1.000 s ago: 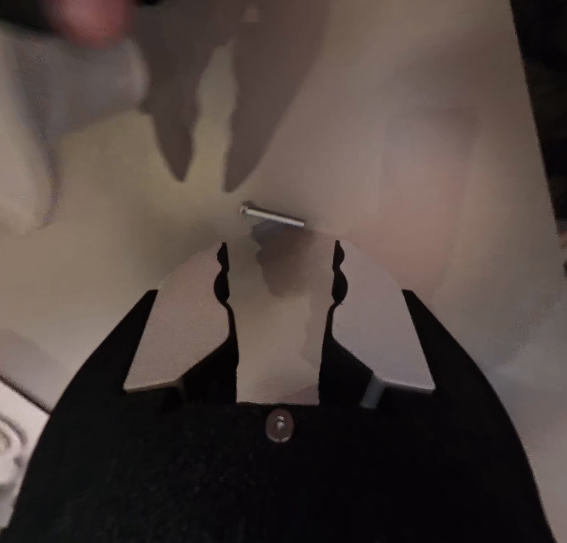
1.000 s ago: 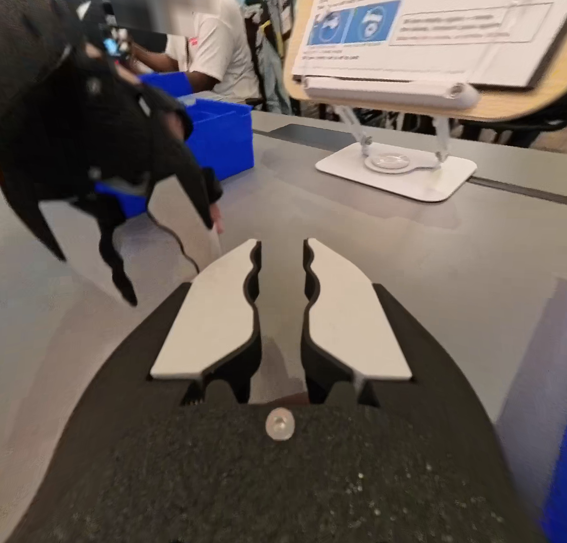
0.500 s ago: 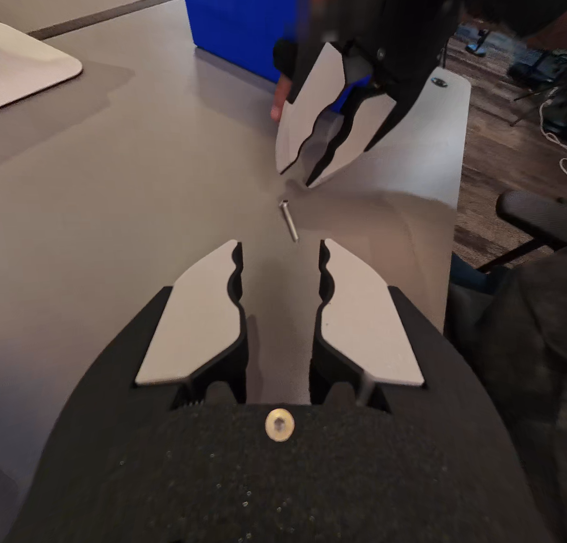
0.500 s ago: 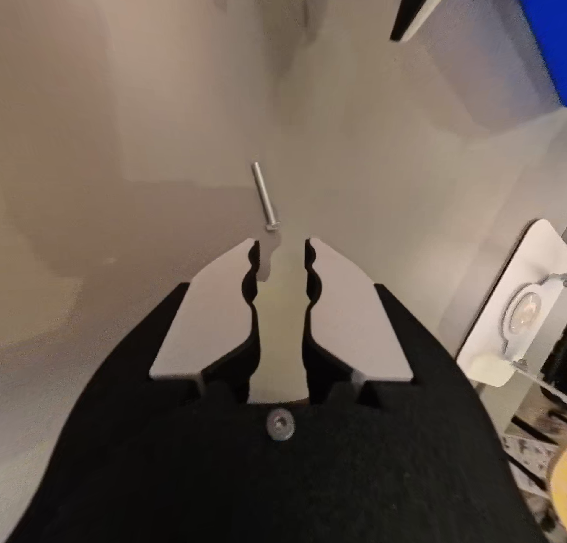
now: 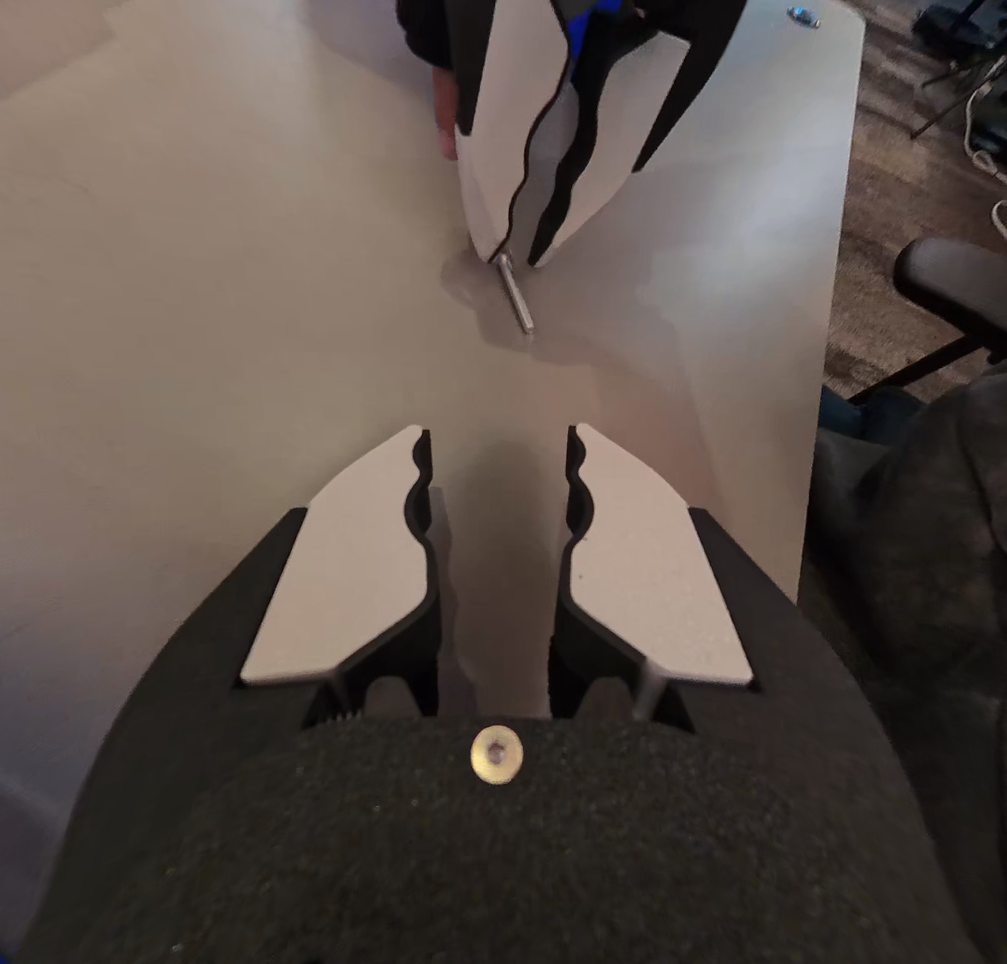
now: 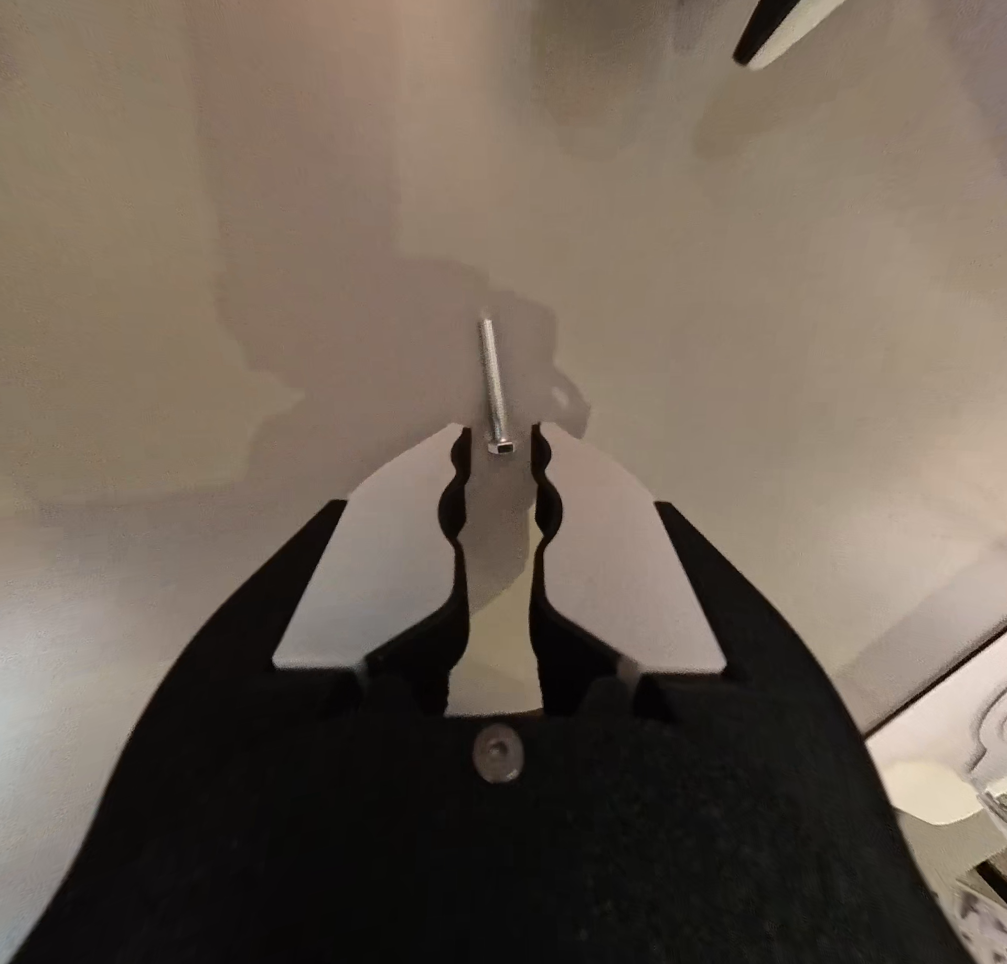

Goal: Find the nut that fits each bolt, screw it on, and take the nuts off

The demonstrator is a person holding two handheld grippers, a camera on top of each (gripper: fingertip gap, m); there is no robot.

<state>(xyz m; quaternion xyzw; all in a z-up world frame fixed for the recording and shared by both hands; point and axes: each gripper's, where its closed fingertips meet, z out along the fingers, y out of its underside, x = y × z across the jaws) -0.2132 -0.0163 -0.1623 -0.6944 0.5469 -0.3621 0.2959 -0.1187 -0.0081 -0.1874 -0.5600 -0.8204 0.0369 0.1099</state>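
Note:
A small silver bolt (image 6: 495,387) lies flat on the grey table (image 6: 218,229), its head toward my right gripper (image 6: 497,431). The right gripper is open, with the bolt's head between its fingertips and a gap on each side. In the left wrist view the same bolt (image 5: 515,295) lies ahead, with the right gripper (image 5: 515,259) pointing down over its head. My left gripper (image 5: 497,431) is open and empty, held back from the bolt. No nut is in view.
The table's right edge (image 5: 817,393) runs close to the bolt, with a dark chair (image 5: 948,289) and floor beyond. A white stand base (image 6: 937,763) sits at the lower right of the right wrist view. A fingertip of the left gripper (image 6: 790,17) shows at the top. The tips of one gripper are about 10 cm away from the tips of the other.
The right gripper has come down over the bolt, so the head now sits between its fingertips. The left gripper has drawn back a little and stays open.

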